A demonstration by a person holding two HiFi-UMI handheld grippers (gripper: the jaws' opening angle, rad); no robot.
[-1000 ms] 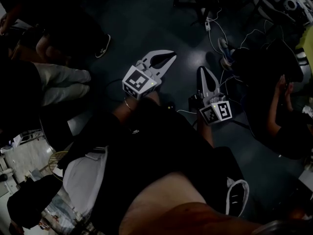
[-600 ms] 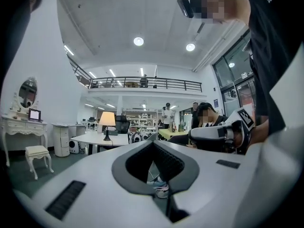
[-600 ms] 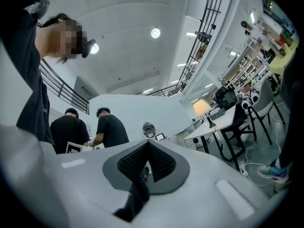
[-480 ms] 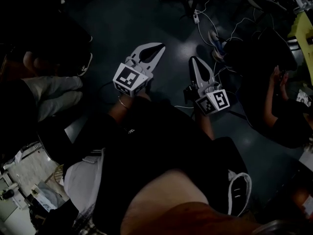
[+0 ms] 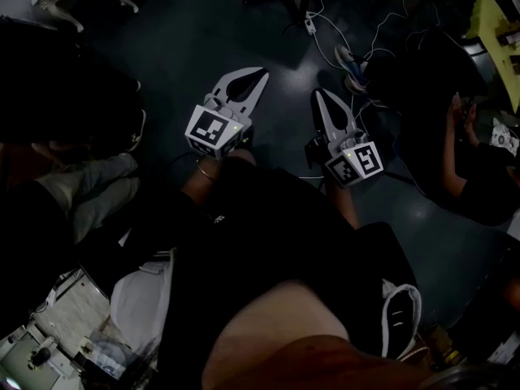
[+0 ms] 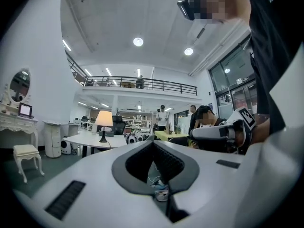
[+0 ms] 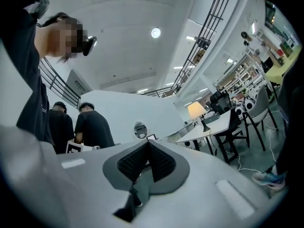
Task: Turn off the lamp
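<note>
Holding a gripper in each hand out ahead of our lap, we start with what is nearest. The left gripper (image 5: 260, 71) and the right gripper (image 5: 318, 94) hang side by side over the dark floor (image 5: 244, 31), a little apart and touching nothing. Each gripper's own view shows its two jaws closed tip to tip, with only the moulded hollow behind the tips between them. Nothing is caught in either pair, so we carry no object. Just beyond the tips, loose cables (image 5: 325, 31) trail over the floor, and a seated person (image 5: 471, 169) is at our right. Farther off, the left gripper view shows a white table (image 6: 80, 140) across the room, left of the jaws. On it is the lamp (image 6: 104, 119), upright on a dark stem, its shade glowing warm. The right gripper view finds the same lamp to the right of its jaws, on the table and just as bright. Against the far left wall we make out a white dresser (image 6: 16, 121) with an oval mirror (image 6: 19, 84) and a stool (image 6: 26, 152) in front of it. As we judge it, nothing of the task is done: the lamp is lit and well apart from both grippers, and how it is turned off we cannot tell from here. The whole job is left: cross the room to the table, find the way to turn the lamp off, and work it with a closed tip.
</note>
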